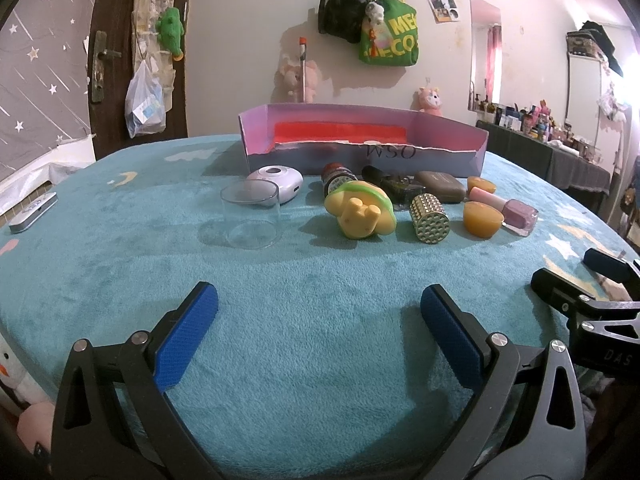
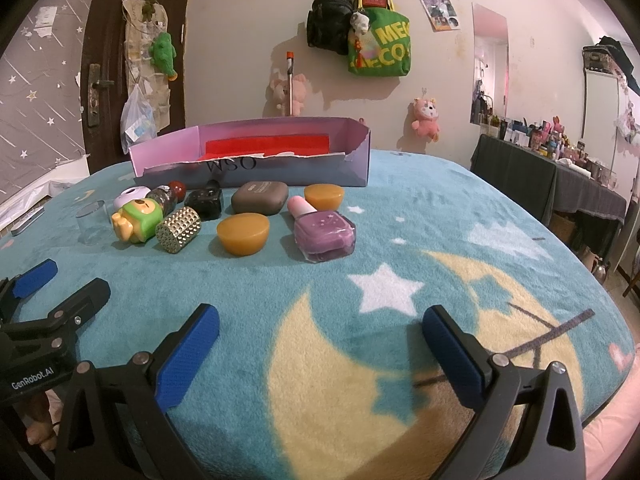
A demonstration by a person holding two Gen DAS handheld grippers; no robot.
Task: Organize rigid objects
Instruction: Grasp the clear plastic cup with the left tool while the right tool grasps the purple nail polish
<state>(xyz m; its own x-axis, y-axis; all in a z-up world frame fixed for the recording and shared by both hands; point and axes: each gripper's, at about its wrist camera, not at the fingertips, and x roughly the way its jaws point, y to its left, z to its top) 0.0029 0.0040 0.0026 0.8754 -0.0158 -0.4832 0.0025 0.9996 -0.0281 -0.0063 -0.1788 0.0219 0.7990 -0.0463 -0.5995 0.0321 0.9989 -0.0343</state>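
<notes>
A purple cardboard box (image 1: 448,160) (image 2: 296,176) with a red lining stands at the back of the teal blanket. In front of it lie a clear plastic cup (image 1: 250,216) (image 2: 93,222), a white oval case (image 1: 280,182), a yellow-green toy (image 1: 360,210) (image 2: 134,218), a gold studded cylinder (image 1: 430,218) (image 2: 178,229), a black bottle (image 2: 205,202), a brown case (image 2: 259,198), two amber half-domes (image 2: 243,234) and a purple nail polish bottle (image 2: 322,232) (image 1: 516,212). My left gripper (image 1: 320,300) and right gripper (image 2: 320,320) are both open and empty, well short of the objects.
A silver tin (image 1: 32,212) lies at the blanket's left edge. A dark-clothed side table (image 2: 552,176) with many bottles stands at the right. A door (image 1: 132,48) and hanging bags (image 1: 384,28) are behind the box.
</notes>
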